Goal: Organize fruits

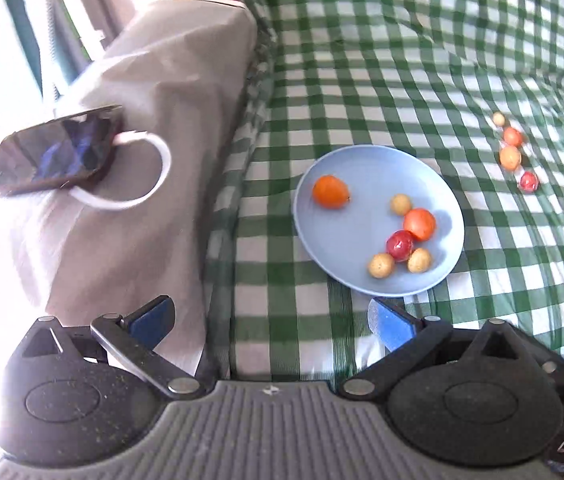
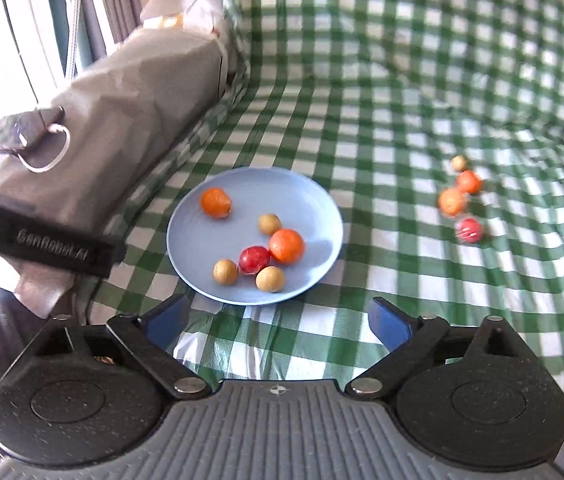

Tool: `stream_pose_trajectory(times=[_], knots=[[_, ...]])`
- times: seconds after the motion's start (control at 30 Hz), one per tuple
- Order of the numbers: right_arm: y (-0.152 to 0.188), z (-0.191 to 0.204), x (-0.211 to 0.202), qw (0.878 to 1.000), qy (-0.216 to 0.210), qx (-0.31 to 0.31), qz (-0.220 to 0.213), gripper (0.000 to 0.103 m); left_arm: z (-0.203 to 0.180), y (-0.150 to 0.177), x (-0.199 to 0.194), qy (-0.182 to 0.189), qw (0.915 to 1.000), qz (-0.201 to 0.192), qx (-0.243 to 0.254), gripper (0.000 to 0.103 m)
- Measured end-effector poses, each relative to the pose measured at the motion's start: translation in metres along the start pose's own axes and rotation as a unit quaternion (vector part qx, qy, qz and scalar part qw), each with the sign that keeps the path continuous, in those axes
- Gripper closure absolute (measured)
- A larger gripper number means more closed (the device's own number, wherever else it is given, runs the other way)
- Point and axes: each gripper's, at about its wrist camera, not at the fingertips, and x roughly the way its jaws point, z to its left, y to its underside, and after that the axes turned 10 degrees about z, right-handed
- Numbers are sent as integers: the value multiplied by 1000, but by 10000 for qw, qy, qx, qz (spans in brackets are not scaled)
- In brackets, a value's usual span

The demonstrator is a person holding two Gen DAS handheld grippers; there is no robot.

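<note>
A light blue plate (image 1: 346, 240) (image 2: 314, 208) lies on the green checked cloth. It holds two orange fruits (image 1: 331, 191) (image 2: 287, 245), a red fruit (image 1: 399, 245) (image 2: 254, 259) and three small tan fruits (image 1: 381, 265) (image 2: 270, 279). Several more fruits lie loose on the cloth to the right: a tan one (image 1: 499, 119) (image 2: 459, 163), two orange ones (image 1: 510, 157) (image 2: 451, 201) and a red one (image 1: 528, 181) (image 2: 469, 230). My left gripper (image 1: 270, 318) is open and empty, near the plate's front edge. My right gripper (image 2: 278, 320) is open and empty, just in front of the plate.
A grey cushion (image 1: 154, 128) (image 2: 130, 92) lies left of the plate. A dark phone (image 1: 54, 152) (image 2: 14, 130) with a white cable (image 1: 150, 176) rests on it. The left gripper's body (image 2: 38, 236) crosses the left of the right wrist view. The cloth (image 1: 422, 60) is wrinkled.
</note>
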Motion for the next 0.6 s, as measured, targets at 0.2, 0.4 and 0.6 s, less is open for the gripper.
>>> stream_pose_trajectory(times=[0.2, 0.4, 0.6], knots=[[16, 5, -39, 9984, 128, -13, -556, 3, -3, 22, -36, -57, 9994, -337, 52, 0], [32, 10, -68, 9960, 162, -126, -867, 1, -5, 45, -59, -27, 9991, -433, 6, 0], [46, 14, -93, 9937, 236, -119, -1086, 1, -8, 65, -75, -1, 9980, -623, 103, 0]])
